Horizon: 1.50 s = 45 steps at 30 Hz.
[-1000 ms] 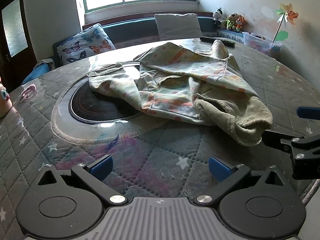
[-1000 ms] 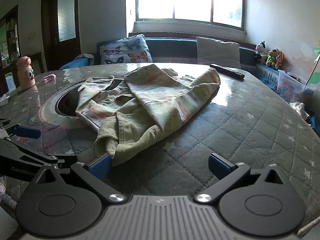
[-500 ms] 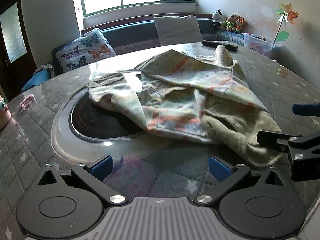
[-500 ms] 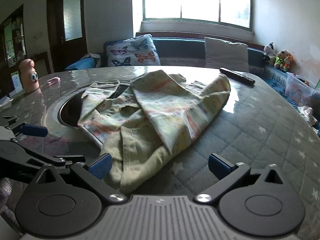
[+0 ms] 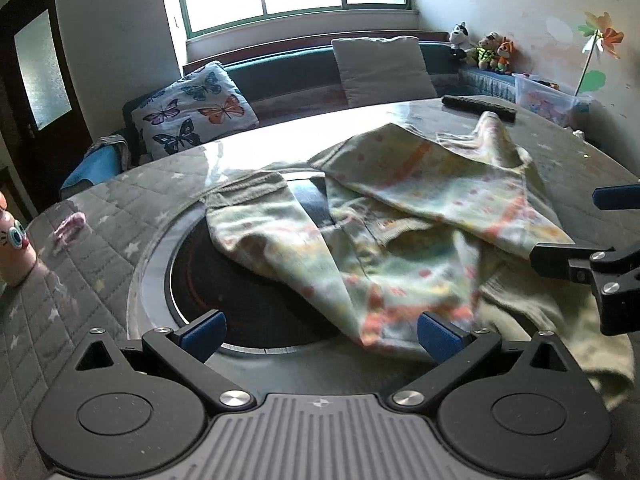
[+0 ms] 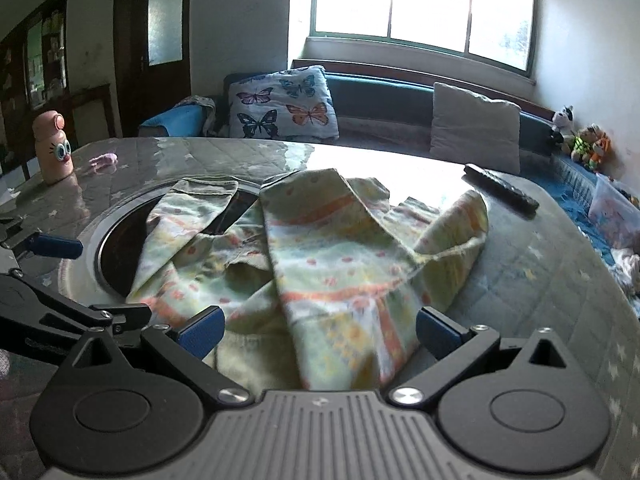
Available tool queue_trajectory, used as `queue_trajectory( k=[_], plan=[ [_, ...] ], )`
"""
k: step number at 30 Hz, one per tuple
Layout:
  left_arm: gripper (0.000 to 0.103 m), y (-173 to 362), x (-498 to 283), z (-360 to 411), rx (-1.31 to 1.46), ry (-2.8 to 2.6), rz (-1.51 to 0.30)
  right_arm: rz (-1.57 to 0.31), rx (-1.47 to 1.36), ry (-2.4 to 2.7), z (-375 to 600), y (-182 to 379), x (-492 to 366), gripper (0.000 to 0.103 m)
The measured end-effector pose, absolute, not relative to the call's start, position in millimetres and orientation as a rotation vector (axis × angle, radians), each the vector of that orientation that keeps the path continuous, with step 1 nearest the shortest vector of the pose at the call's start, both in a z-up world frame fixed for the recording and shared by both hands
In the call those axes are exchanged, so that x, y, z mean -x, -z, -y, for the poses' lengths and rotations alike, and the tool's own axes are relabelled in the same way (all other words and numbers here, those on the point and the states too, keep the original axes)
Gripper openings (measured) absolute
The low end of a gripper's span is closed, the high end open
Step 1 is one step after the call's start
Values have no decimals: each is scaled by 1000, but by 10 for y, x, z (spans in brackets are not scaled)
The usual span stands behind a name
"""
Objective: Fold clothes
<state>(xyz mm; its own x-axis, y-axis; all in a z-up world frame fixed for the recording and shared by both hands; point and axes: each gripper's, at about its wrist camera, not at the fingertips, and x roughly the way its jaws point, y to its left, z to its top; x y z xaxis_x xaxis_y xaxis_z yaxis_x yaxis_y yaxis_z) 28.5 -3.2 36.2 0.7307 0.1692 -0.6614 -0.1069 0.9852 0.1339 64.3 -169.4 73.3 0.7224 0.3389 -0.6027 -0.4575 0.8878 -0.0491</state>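
Lying crumpled across the round quilted bench [image 5: 120, 232], the pale patterned garment [image 5: 400, 240] partly covers the dark inset disc [image 5: 224, 292]. Left gripper [image 5: 320, 330] and right gripper [image 6: 318, 330] both have jaws spread, the garment's near edge between them.

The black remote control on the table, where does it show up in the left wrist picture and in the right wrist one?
Left wrist: remote control lies upper right, on the far table edge behind the crumpled garment.
Right wrist: remote control lies right of centre, beyond the garment.
Shared landmark: butterfly pillow.
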Motion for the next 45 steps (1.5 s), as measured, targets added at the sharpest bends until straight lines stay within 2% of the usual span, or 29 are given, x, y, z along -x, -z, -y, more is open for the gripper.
queue_trajectory(
  k=[3,11,24,37,42,43,44,45],
  plan=[
    [103,-363,-419,-51,-78,-161,-745,-618,222,-439,1651,-749,-809,102],
    [102,-321,-744,-219,-85,-183,-763,-658,225,-459,1574,-735,-1277,92],
    [65,-174,-1032,-402,-31,-160,-809,-672,285,-528,1066,-644,-2083,80],
    [65,-165,-1089,-436,-22,-141,-811,-678,300,-484,887,-482,-2577,80],
    [55,-167,-1102,-436,-20,-134,-807,-689,276,-468,951,-431,-2704,67],
    [54,-167,-1106,-432,-20,-133,-807,-696,261,-471,968,-424,-2729,55],
    [54,-167,-1109,-429,-21,-132,-807,-710,242,-486,985,-418,-2747,37],
    [53,-166,-1109,-428,-23,-124,-807,-724,221,-500,1002,-412,-2764,32]
  ],
)
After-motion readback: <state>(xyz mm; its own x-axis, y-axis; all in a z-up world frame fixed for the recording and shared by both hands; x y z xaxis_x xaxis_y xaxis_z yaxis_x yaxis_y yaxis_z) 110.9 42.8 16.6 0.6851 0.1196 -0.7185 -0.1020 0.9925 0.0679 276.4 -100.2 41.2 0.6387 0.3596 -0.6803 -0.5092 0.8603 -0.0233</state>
